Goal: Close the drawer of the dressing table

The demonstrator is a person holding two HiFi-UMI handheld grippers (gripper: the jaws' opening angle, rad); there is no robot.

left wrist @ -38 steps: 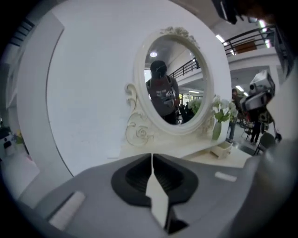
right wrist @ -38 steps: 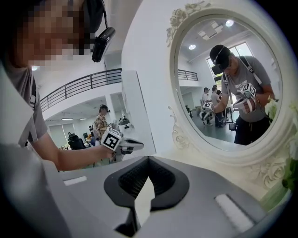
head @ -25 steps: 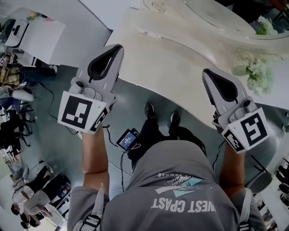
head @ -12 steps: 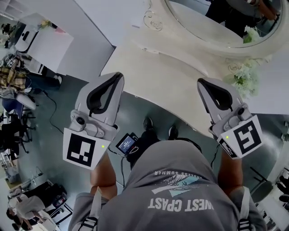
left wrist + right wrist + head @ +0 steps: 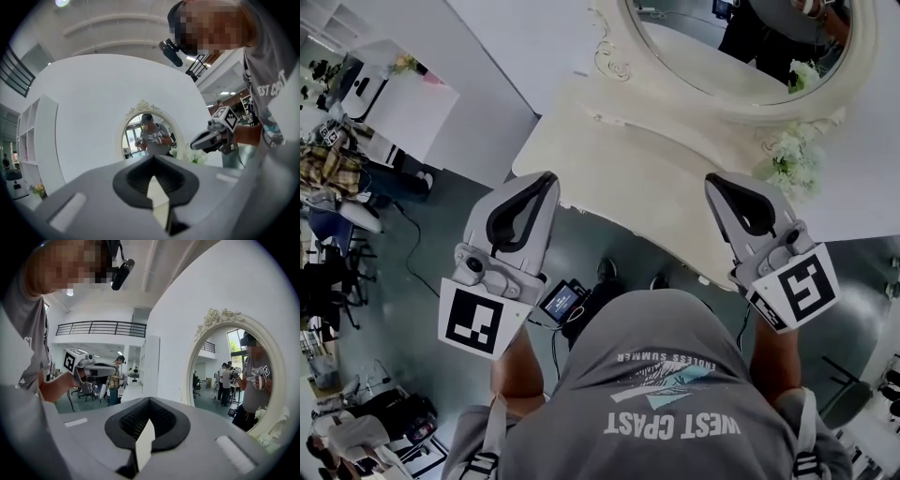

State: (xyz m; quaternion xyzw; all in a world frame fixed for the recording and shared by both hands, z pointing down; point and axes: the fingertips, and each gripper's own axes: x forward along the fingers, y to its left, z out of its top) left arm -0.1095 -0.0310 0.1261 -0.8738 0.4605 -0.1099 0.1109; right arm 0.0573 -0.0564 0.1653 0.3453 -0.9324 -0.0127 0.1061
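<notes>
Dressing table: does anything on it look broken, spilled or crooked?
Nothing stands out: the table top looks clean and unmarked, the mirror is whole, and the flowers sit beside its frame.

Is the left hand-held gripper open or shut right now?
Shut. The left hand-held gripper has its jaw tips touching, with nothing between them.
</notes>
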